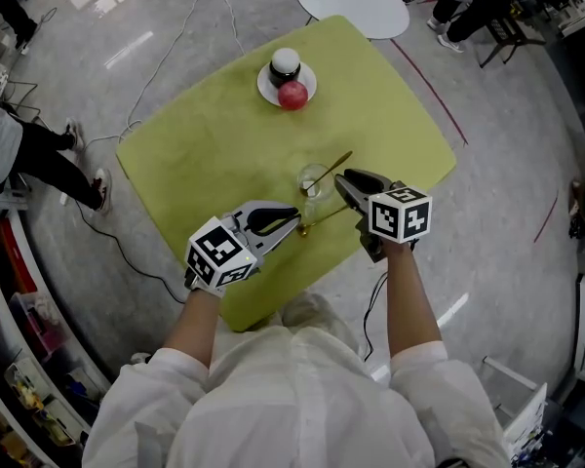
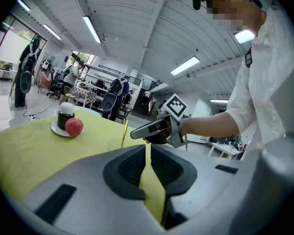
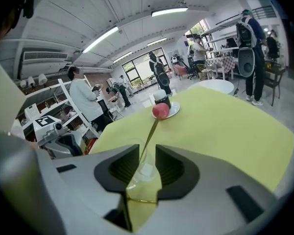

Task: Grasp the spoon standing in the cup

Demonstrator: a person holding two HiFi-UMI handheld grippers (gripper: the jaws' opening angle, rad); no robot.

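A clear glass cup [image 1: 314, 180] stands mid-table on the green cloth with a gold spoon [image 1: 337, 163] leaning up and to the right out of it. My right gripper [image 1: 343, 181] hovers open just right of the cup. In the right gripper view the cup [image 3: 146, 173] and the spoon's handle [image 3: 151, 131] show in the gap of the right gripper [image 3: 147, 163], with the pads clear of both. My left gripper [image 1: 294, 222] sits nearer the front edge, its jaws almost together on the end of a second gold spoon [image 1: 327, 219]. From the left gripper [image 2: 148, 153] the standing spoon [image 2: 123, 133] is ahead.
A white plate [image 1: 273, 88] at the table's far side carries a red apple [image 1: 292, 95] and a dark jar with a white lid [image 1: 286, 63]. Beyond it stands a round white table [image 1: 353, 0]. Cables cross the floor; a person's legs [image 1: 49, 159] and shelves are at the left.
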